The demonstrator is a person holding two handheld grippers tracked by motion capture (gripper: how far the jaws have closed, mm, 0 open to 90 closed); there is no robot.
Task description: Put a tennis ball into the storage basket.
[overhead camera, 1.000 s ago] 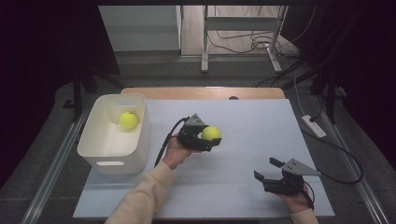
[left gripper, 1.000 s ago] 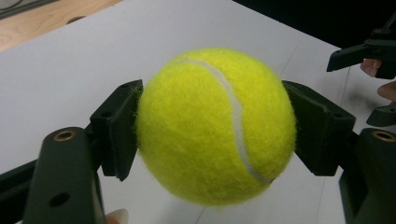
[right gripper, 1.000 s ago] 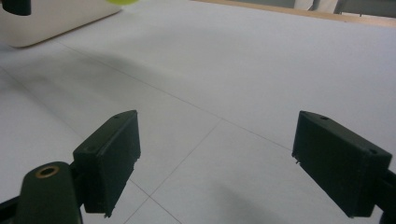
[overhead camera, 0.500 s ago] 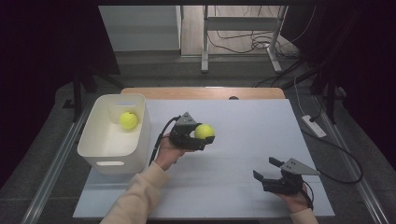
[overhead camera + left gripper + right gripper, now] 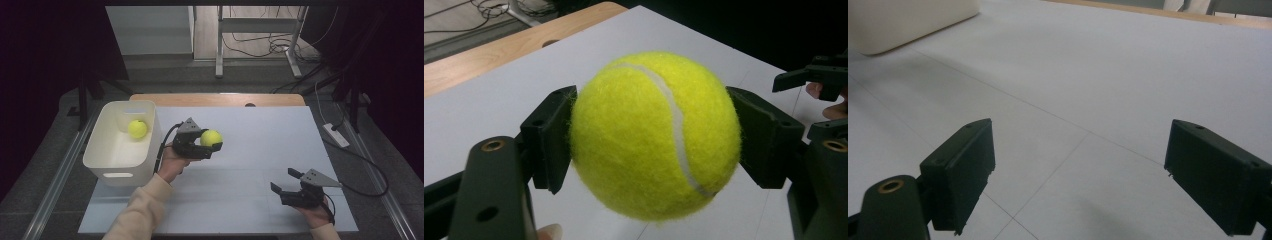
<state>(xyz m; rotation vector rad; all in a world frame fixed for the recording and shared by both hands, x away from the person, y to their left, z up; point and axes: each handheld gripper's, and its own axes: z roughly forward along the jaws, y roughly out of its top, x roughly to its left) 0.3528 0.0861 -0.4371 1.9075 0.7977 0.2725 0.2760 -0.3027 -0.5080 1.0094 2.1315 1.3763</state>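
The left tool [image 5: 209, 145], clamped on a ball [image 5: 211, 137], moved across the desk [image 5: 260, 150] toward the bin [image 5: 150, 131], carrying the ball from near the desk's middle to just beside the bin's right wall, and rose slightly.

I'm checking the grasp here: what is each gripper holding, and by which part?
The left gripper clamps a tennis ball by its opposite sides, one pad on each. The right gripper stands open and holds nothing.
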